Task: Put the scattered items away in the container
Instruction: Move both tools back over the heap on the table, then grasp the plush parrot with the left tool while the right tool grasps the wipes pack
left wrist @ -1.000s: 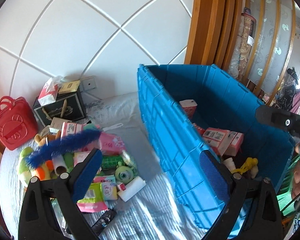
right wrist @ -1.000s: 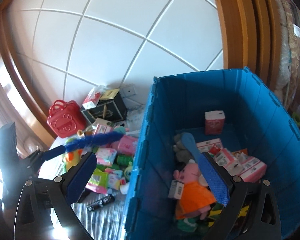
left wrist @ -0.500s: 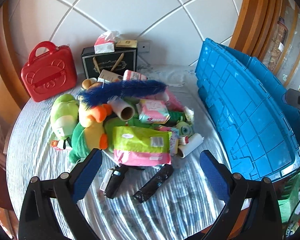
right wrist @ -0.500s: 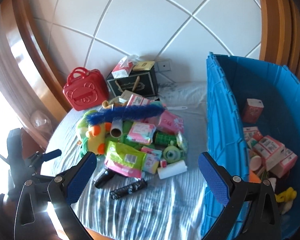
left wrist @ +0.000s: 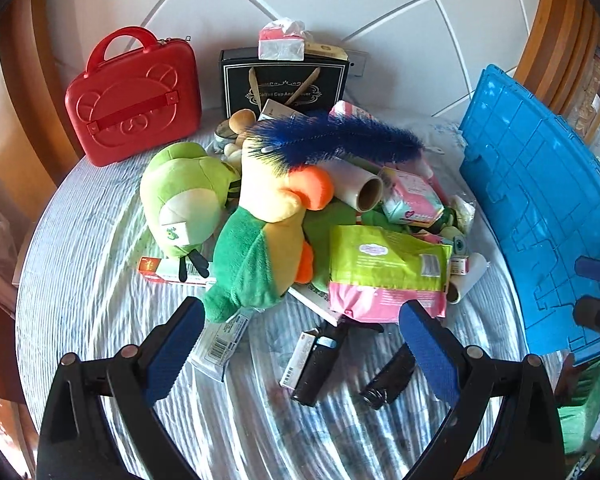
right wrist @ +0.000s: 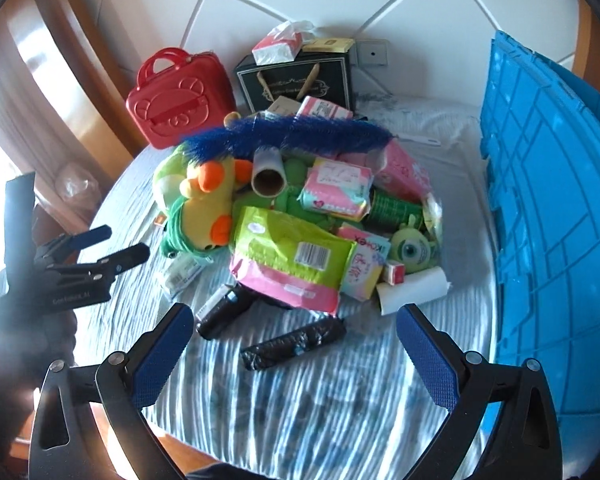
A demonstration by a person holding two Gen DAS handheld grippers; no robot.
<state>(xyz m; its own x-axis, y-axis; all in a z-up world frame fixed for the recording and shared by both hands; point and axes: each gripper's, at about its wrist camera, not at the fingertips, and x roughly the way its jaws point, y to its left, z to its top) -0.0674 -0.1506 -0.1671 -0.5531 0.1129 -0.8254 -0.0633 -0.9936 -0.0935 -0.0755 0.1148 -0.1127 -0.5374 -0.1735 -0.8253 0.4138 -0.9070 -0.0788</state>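
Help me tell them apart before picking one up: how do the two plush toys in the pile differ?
The frog plush is plain pale green with a white patch; the parrot plush mixes dark green, yellow and orange. The frog plush lies at the pile's left edge on the cloth, while the parrot plush sits nearer the middle, under the blue brush. Both are soft toys, still outside the blue crate.

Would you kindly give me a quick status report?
Left gripper and right gripper open, empty, above the pile. Green pack nearest; blue bin to the right. Black tubes lie in front.
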